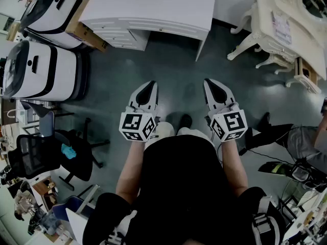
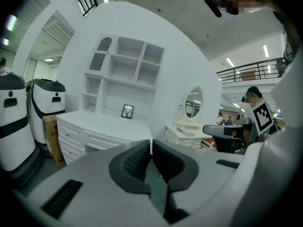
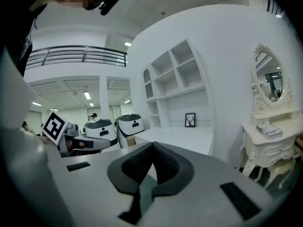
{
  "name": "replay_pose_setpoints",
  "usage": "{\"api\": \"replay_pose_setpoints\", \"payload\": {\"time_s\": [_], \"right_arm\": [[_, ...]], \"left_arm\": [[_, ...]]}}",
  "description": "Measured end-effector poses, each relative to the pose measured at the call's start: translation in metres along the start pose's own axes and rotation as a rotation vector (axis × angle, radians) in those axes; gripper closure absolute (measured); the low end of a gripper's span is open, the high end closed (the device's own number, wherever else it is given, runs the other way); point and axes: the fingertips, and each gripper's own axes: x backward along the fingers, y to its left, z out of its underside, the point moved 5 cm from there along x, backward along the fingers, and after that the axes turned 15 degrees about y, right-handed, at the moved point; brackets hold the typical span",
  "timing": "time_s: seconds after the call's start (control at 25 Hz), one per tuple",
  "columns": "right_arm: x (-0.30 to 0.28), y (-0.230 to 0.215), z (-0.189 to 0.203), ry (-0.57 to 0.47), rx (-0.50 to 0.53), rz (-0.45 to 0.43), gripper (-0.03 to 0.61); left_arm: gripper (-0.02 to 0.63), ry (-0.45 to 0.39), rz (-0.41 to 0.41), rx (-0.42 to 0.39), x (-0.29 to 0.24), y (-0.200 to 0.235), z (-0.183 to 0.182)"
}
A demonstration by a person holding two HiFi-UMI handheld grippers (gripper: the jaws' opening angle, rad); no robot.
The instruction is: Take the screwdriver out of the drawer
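Note:
I stand on a dark floor facing a white desk (image 1: 153, 6) with shut drawers (image 1: 120, 34) under its left side. No screwdriver shows in any view. My left gripper (image 1: 152, 86) is held out in front of my body, jaws shut with nothing between them. Beside it, my right gripper (image 1: 210, 83) is shut and empty too. In the left gripper view the desk (image 2: 94, 124) with its drawer fronts (image 2: 71, 141) lies ahead, past the shut left gripper (image 2: 151, 148). The right gripper view shows the shut right gripper (image 3: 153, 148) and the desk top (image 3: 175, 136) beyond.
Two white and black machines (image 1: 43, 68) stand at the left beside a cardboard box (image 1: 82, 32). An ornate cream dressing table (image 1: 286, 24) is at the right. A black office chair (image 1: 46, 152) sits at the lower left. White shelves (image 2: 125, 67) rise above the desk.

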Motion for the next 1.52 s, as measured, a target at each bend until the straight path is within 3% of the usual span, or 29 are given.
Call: {"api": "replay_pose_setpoints", "payload": {"time_s": [0.52, 0.72, 0.84, 1.28, 1.52], "right_arm": [[0.028, -0.008, 0.013, -0.007, -0.031, -0.012, 0.565], [0.035, -0.019, 0.018, -0.056, -0.135, -0.052, 0.561], [0.036, -0.025, 0.021, -0.057, -0.141, -0.034, 0.561], [0.015, -0.024, 0.023, -0.014, -0.132, -0.022, 0.561], [-0.019, -0.037, 0.016, -0.023, -0.275, -0.045, 0.561]], "left_arm": [[0.58, 0.009, 0.05, -0.033, -0.002, -0.038, 0.004], [0.58, 0.017, 0.05, -0.055, -0.007, -0.054, 0.004], [0.58, 0.024, 0.052, -0.058, -0.01, -0.058, 0.006], [0.58, 0.066, 0.078, -0.048, -0.033, -0.038, 0.006], [0.58, 0.081, 0.098, -0.067, -0.059, -0.01, -0.007]]}}
